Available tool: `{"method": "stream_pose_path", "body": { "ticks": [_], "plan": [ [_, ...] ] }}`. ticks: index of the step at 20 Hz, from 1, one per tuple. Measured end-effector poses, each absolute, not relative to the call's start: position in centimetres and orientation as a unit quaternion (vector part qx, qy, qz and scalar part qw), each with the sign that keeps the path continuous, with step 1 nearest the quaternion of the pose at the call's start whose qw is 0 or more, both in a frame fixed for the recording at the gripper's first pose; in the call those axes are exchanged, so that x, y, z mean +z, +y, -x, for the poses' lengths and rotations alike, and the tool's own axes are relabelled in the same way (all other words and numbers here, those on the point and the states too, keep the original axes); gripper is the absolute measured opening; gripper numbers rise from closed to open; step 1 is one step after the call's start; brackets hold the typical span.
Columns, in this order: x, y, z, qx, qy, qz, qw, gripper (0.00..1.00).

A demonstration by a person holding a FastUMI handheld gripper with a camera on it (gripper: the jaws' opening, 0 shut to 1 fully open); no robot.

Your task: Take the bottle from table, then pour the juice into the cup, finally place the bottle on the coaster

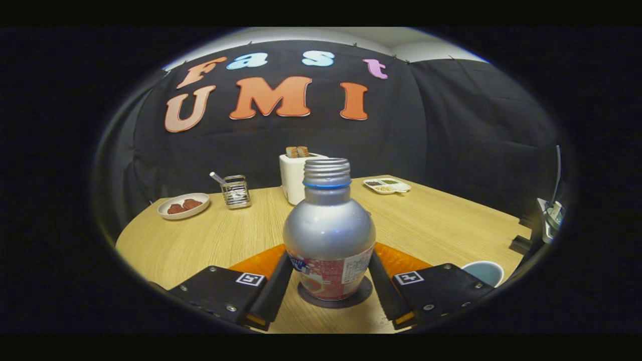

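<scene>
Bottle [328,235] upright on coaster [335,296], btwn tongs [328,273], fingers touching sides.

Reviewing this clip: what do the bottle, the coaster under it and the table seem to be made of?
Bottle: likely aluminium, matte silver with soft highlights and a threaded uncapped neck; printed label around the base. The gripper has a finger at each side of it. Coaster: dark, dull, thin disc, perhaps rubber or felt; unclear. Table: light wood or wood-look laminate, with visible grain lines and a low sheen.
</scene>
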State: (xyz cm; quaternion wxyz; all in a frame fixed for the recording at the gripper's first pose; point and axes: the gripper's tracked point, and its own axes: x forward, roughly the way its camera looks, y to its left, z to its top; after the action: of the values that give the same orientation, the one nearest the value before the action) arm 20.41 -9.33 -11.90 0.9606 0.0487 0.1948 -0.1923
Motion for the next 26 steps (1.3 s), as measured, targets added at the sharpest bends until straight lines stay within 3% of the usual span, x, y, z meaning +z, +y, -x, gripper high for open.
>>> {"method": "stream_pose_path", "body": {
  "ticks": [9, 16, 26],
  "plan": [
    [-12.2, -9.3, -20.4, -0.191, 0.193, -0.052, 0.961, 0.81],
    [-11.3, -9.5, -19.5, -0.195, 0.185, -0.054, 0.962, 0.97],
    [-5.6, -7.5, -14.7, -0.160, 0.145, -0.044, 0.975, 0.97]
  ]
}}
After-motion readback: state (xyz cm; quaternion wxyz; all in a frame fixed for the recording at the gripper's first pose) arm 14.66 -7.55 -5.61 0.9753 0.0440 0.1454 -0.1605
